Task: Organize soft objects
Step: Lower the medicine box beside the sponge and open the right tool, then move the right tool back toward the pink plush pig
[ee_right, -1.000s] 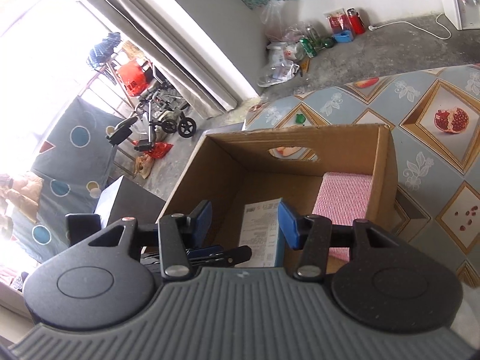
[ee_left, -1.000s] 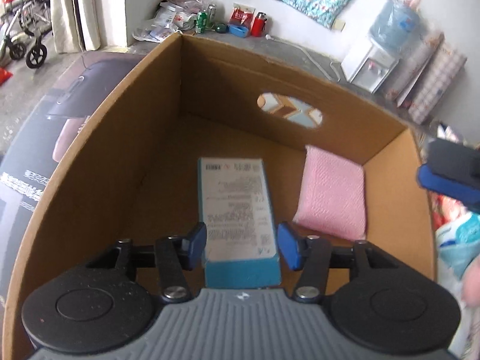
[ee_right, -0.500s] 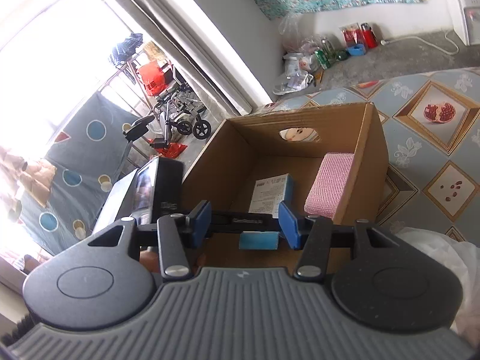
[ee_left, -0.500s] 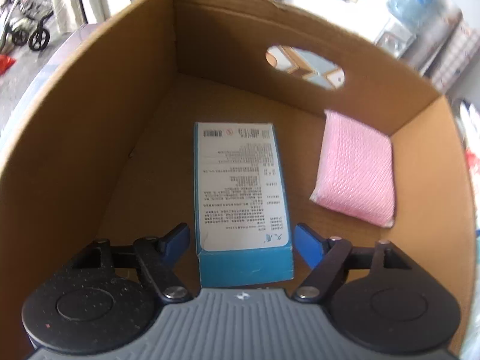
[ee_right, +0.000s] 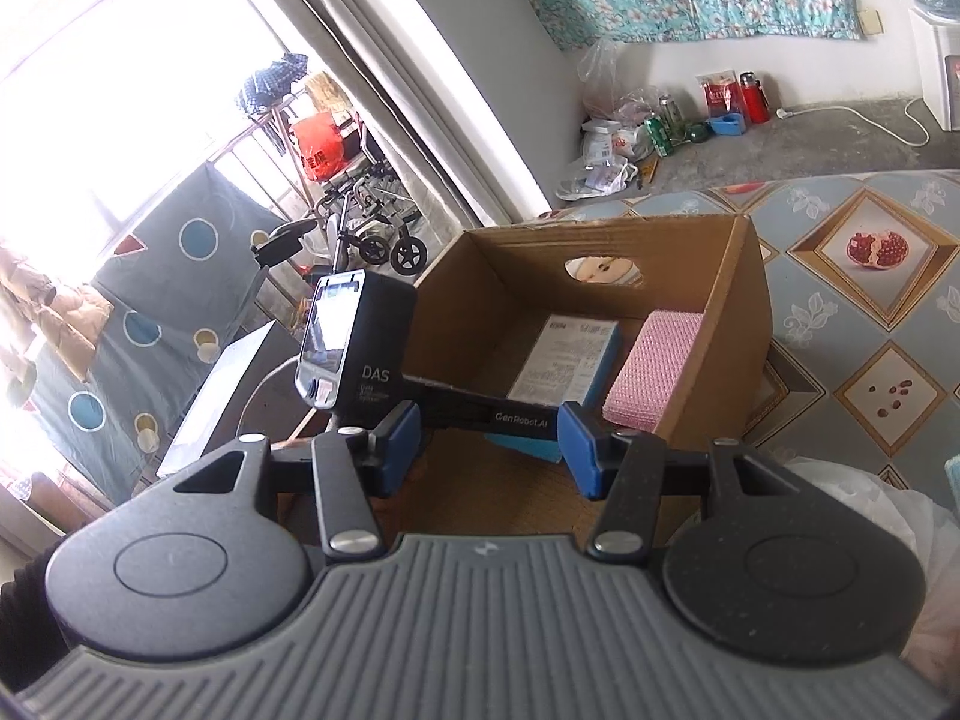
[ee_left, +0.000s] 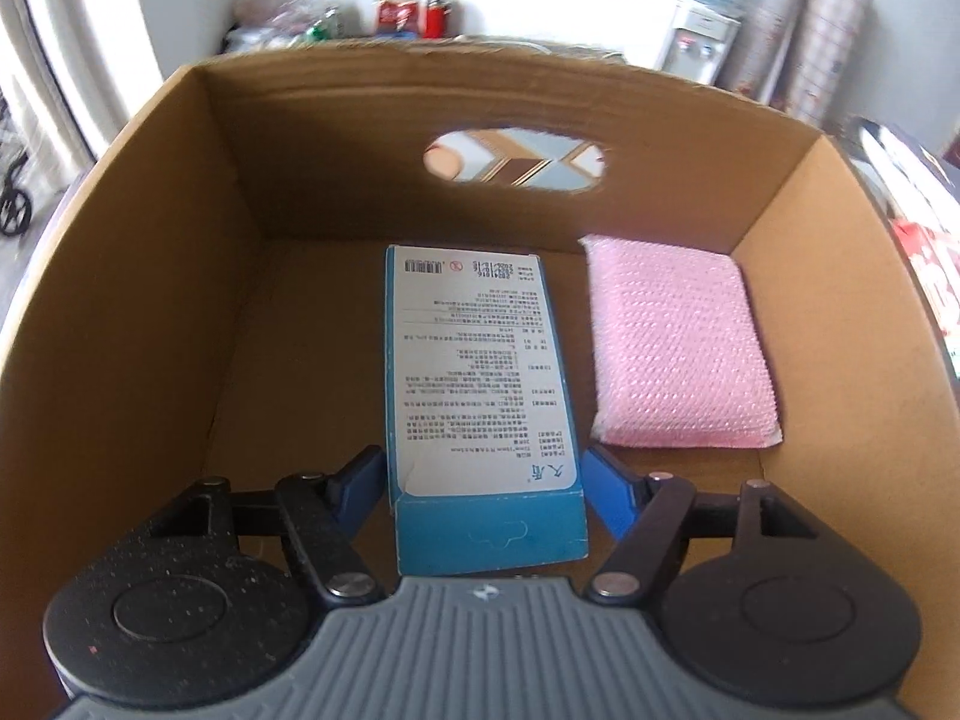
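1. Left wrist view looks steeply down into a cardboard box (ee_left: 150, 312); oval handle hole (ee_left: 516, 162) in the far wall at 12 o'clock.
2. Blue-and-white packet (ee_left: 480, 384) lies flat on the box floor, printed side up, long axis running from 6 to 12 o'clock.
3. Pink soft pad (ee_left: 678, 354) lies flat at 2 o'clock from the packet, in the far right corner, near the right wall; a narrow strip of bare floor separates pad and packet.
4. Left gripper (ee_left: 483, 480): jaws have just been opening. The near end of the packet sits between the blue fingers (ee_left: 606, 498). A slim gap shows on each side, pads off it, so spread and not clamping.
5. Right wrist view, from outside and lower angle: the same box (ee_right: 744, 324) stands on a patterned cloth (ee_right: 864, 330) with pomegranate prints.
6. Inside, packet (ee_right: 570, 354) at left and pink pad (ee_right: 660, 360) at right, side by side.
7. Right gripper (ee_right: 489, 441): blue fingers (ee_right: 579, 444) moderately apart, nothing between them; it hangs short of the box's near edge.
8. Black body of the left gripper (ee_right: 354, 348) crosses at 10 o'clock, reaching over the near rim into the box.
9. White plastic bag (ee_right: 870, 504) at 3 o'clock, by the right gripper's housing.
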{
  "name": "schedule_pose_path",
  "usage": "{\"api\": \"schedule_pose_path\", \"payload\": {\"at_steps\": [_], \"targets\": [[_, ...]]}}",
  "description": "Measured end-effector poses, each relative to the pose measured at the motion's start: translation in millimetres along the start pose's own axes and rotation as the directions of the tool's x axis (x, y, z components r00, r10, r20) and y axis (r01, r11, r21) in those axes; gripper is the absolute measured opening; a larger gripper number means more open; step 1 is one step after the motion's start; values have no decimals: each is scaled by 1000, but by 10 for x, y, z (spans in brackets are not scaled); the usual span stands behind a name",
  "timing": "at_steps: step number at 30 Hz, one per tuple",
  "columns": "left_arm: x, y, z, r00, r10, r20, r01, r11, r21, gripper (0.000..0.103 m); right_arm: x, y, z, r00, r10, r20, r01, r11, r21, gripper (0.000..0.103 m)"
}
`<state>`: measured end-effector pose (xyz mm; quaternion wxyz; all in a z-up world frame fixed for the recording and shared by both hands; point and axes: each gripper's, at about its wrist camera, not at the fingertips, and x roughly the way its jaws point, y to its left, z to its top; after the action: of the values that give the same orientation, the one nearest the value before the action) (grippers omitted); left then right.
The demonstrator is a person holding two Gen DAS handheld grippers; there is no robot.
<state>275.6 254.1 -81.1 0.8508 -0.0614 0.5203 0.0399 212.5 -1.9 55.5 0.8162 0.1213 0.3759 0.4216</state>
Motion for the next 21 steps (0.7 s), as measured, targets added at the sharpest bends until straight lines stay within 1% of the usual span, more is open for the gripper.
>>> {"api": "schedule_pose_path", "payload": {"at_steps": [5,8,14,16,21], "targets": [[12,-99,59,999,7,32,-9,997,82,73,50,-64,-20,1000,-2,-18,2,1000,15,51],[0,-101,73,999,11,38,-15,994,104,73,54,-74,-34,1000,-3,-20,4,1000,19,51],[-11,-109,89,999,20,51,-24,996,82,74,-3,-56,-41,1000,-11,-8,11,1000,12,52],[-40,-121,80,998,21,67,-26,997,75,80,-33,-58,-38,1000,-17,-1,17,1000,8,52],[-190,-135,101,994,29,102,-32,999,24,82,-174,-28,-65,1000,-23,16,23,1000,22,52]]}}
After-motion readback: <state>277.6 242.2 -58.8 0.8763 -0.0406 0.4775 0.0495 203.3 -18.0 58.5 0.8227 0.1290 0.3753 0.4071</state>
